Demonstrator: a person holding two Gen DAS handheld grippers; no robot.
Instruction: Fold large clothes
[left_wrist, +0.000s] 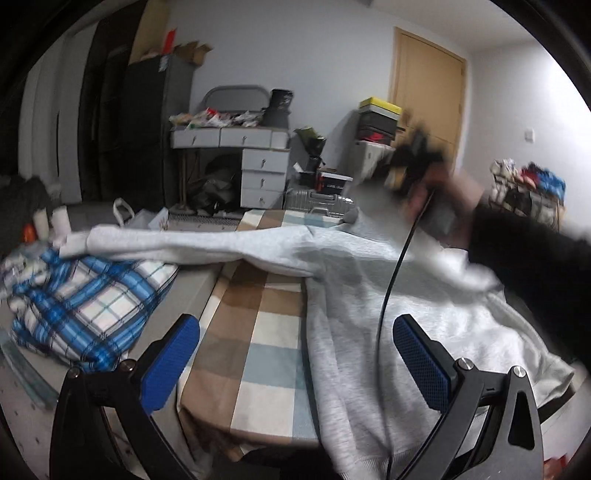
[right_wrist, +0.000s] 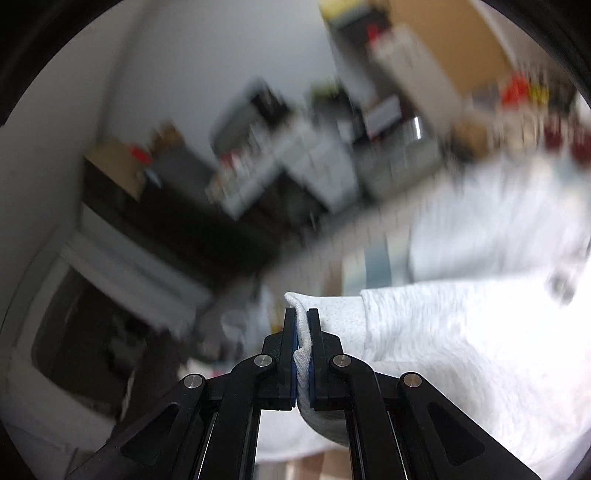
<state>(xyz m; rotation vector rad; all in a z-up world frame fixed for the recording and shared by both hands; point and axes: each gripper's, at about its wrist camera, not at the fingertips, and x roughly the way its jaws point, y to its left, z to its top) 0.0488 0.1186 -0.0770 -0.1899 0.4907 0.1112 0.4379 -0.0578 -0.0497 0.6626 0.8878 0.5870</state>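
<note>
Right gripper (right_wrist: 302, 332) clamped on cuff of grey sweatshirt (left_wrist: 354, 295); left gripper (left_wrist: 295, 354) spread wide, nothing gripped; sweatshirt laid across checked cloth (left_wrist: 258, 332), one sleeve extended

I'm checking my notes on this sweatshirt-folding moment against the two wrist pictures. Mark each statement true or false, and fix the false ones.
1. The right gripper is shut on the cuff of the grey sweatshirt. True.
2. The left gripper holds the sweatshirt's hem. False: its jaws stand wide open with nothing between the pads.
3. One sleeve stretches out toward the blue plaid cloth. True.
4. The sweatshirt lies on a plain white sheet. False: under it is a checked cover in beige, brown and pale blue.
5. The wooden door stands open. False: it is closed.
</note>
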